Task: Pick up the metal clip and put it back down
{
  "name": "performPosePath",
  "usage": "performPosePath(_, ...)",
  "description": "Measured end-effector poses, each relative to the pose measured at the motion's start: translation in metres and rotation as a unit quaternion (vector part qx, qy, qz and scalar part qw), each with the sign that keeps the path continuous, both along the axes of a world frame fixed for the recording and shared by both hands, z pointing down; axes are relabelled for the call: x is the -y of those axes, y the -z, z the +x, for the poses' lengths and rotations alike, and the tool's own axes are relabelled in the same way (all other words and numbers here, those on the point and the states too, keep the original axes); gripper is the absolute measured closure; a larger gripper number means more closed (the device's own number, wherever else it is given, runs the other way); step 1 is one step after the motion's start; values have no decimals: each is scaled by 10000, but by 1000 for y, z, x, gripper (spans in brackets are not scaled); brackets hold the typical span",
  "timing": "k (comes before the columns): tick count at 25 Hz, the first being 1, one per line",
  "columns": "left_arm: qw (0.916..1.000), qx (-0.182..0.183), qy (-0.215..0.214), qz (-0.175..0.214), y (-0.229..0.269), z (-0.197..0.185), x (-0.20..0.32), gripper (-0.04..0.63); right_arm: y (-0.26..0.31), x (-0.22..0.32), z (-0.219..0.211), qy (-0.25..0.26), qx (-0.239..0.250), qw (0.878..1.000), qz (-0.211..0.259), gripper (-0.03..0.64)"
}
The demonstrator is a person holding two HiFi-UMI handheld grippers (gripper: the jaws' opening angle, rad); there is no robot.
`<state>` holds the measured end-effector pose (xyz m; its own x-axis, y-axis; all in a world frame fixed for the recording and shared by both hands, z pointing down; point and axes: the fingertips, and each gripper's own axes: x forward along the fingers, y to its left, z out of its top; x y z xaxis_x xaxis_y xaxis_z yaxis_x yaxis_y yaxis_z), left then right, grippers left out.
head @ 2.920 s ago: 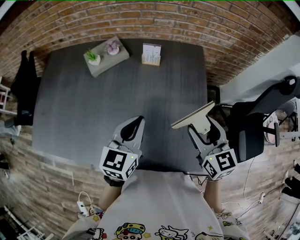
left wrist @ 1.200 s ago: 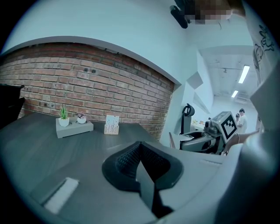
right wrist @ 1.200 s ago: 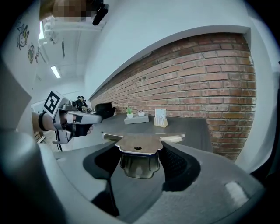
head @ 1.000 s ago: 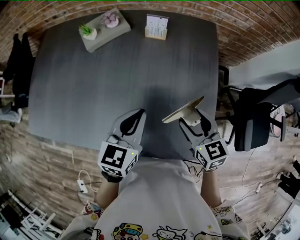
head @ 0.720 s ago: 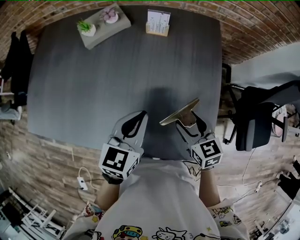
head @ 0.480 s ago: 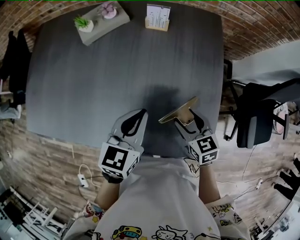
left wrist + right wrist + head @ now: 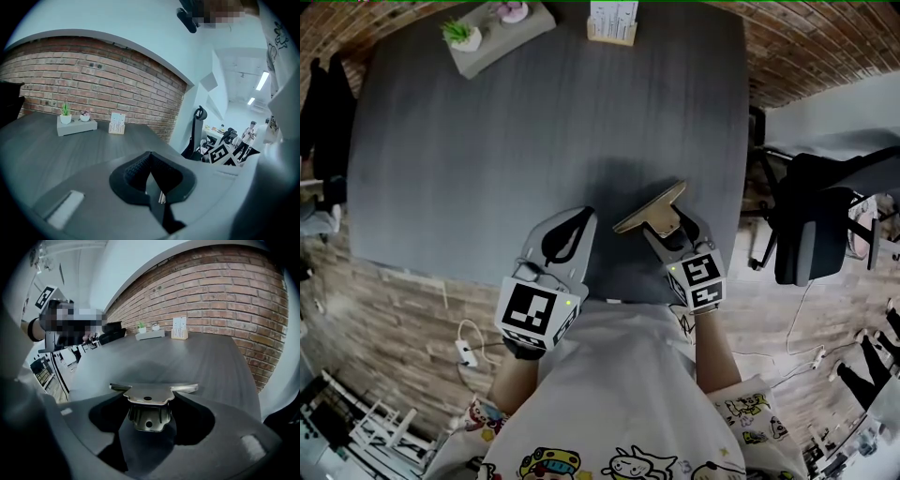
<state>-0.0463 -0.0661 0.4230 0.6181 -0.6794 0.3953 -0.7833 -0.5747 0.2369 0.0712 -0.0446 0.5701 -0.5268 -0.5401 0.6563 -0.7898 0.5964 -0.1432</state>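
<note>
The metal clip is a flat brass-coloured bar with a folded lever behind it. My right gripper is shut on it, holding it low over the near right part of the dark grey table. In the right gripper view the clip lies crosswise between the two jaws, its bar pointing left and right, with the right gripper closed round its lever. My left gripper rests near the table's front edge, left of the clip. It is shut and holds nothing, as the left gripper view shows.
A grey tray with small potted plants stands at the table's far left and a card holder at the far middle. A black office chair is close to the table's right side. Dark clothing hangs at the left.
My right gripper has come down and nearer to the table's front edge with the clip still in it. The left gripper has stayed in place.
</note>
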Motion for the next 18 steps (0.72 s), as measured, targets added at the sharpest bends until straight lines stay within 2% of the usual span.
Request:
performPosePath(9, 10000, 29, 33, 18, 3, -5, -2, 597, -12, 1, 3, -88, -168, 9998, 60, 328)
performPosePath(14, 10000, 45, 45, 26, 6, -4, -2, 597, -19, -1, 2, 71, -553, 9983, 161, 327)
performPosePath(18, 10000, 30, 30, 63, 4, -4, -3, 597, -21, -1, 2, 88, -605, 9979, 200, 325)
